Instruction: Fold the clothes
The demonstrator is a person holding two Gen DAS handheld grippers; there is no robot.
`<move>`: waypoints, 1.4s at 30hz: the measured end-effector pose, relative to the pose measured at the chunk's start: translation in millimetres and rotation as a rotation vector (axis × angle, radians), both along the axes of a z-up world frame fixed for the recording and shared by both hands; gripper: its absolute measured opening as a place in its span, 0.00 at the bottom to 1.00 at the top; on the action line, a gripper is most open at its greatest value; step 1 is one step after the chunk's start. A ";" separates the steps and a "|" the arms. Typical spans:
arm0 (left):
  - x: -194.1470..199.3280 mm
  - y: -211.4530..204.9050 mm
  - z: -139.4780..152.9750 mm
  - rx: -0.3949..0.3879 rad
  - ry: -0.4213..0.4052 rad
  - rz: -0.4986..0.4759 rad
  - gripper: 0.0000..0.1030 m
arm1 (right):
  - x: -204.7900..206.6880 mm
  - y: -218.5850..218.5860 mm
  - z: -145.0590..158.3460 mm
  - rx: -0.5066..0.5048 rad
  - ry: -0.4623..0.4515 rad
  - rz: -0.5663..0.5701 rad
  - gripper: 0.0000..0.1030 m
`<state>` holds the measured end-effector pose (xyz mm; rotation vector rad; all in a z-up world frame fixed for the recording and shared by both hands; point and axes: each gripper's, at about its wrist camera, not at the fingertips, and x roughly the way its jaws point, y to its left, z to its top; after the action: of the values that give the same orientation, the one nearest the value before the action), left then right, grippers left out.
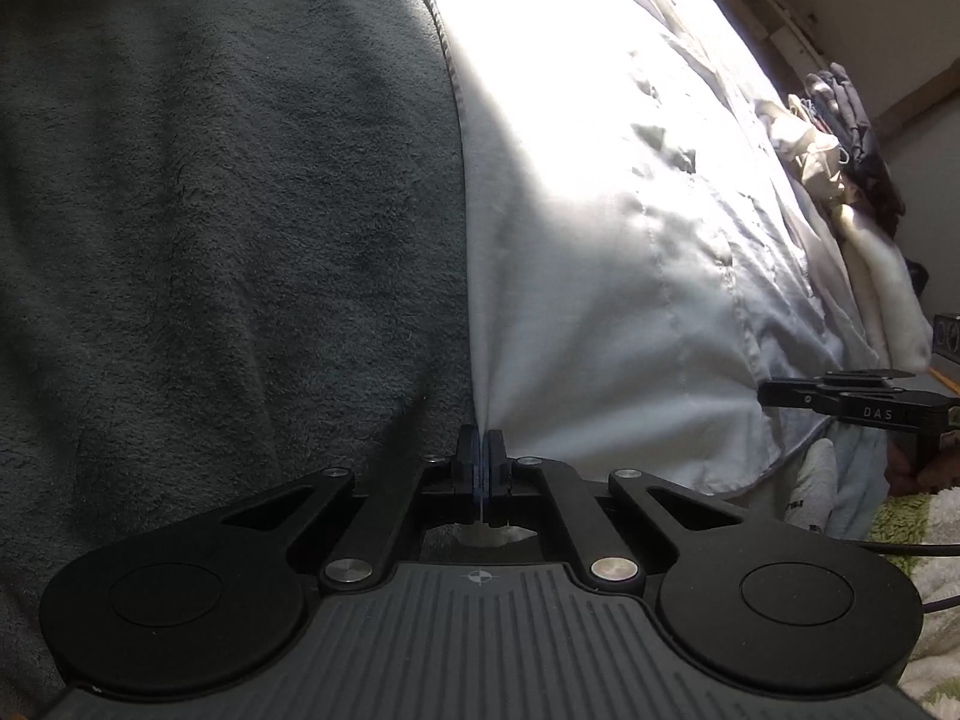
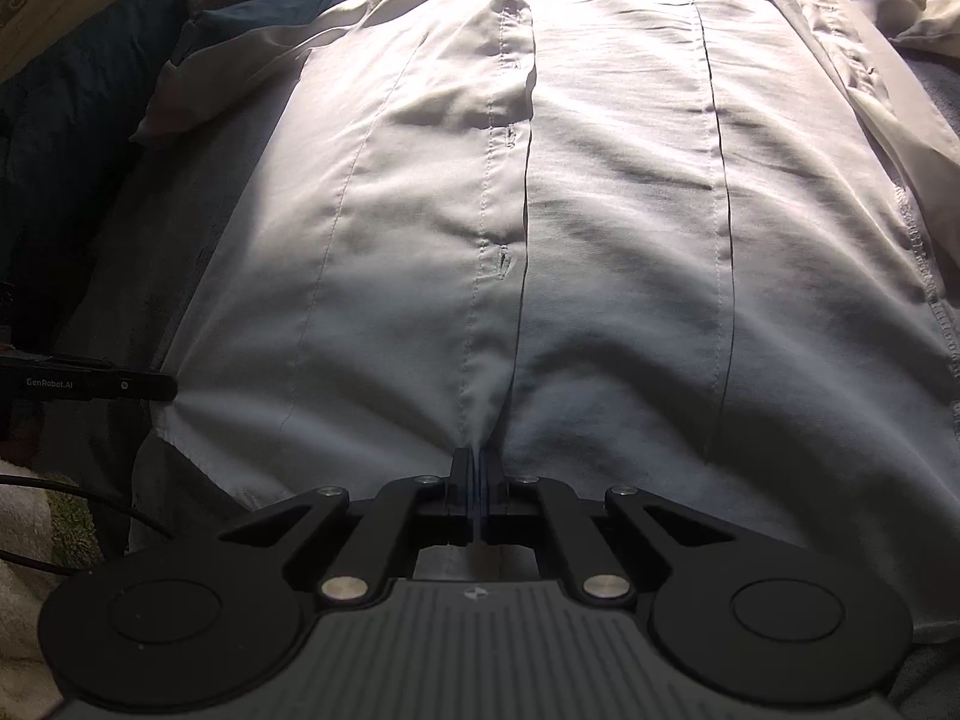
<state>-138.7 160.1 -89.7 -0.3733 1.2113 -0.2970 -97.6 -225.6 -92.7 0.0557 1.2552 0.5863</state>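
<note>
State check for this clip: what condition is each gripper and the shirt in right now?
Left gripper: shut on the white shirt's hem edge.
Right gripper: shut on the hem at the button placket.
White shirt: spread flat on the grey blanket, wrinkled.

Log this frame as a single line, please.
stage: hem grasped | left hand-held gripper: shut on white shirt side edge | right hand-held gripper: shut on hem at placket | surface: grey blanket

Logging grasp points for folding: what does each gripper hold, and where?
Both grip the white button-up shirt at its bottom hem: left gripper at a side edge, right gripper at the button placket.
</note>
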 end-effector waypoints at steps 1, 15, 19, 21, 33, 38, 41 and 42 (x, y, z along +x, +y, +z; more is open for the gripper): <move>0.1 -1.8 0.3 0.017 -0.004 -0.012 0.00 | 0.4 0.5 -0.9 -0.005 0.006 0.004 0.03; 12.3 9.7 46.1 0.220 -0.150 -0.073 0.32 | 21.9 -22.5 40.9 -0.017 -0.007 0.018 0.36; 34.3 -11.5 61.4 0.191 -0.265 -0.120 0.33 | 63.9 -26.0 56.8 0.091 -0.014 -0.077 0.36; 44.8 -35.1 56.4 0.175 -0.308 -0.173 0.33 | 88.4 -21.8 58.5 0.140 -0.010 -0.119 0.36; 59.2 -69.3 8.4 0.140 -0.233 -0.243 0.33 | 198.9 6.4 8.6 0.279 0.061 -0.307 0.37; 62.6 -64.8 6.7 0.108 -0.218 -0.239 0.33 | 223.8 11.3 -15.9 0.304 0.102 -0.341 0.36; 63.9 -63.7 4.8 0.092 -0.215 -0.242 0.33 | 226.0 17.8 -22.5 0.297 0.103 -0.306 0.22; 64.2 -62.7 4.2 0.085 -0.215 -0.243 0.33 | 224.1 21.8 -20.6 0.280 0.082 -0.276 0.07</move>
<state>-74.5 97.4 -85.6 -0.1159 1.0538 -0.4810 126.6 -203.8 -113.3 0.4832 1.2116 0.5192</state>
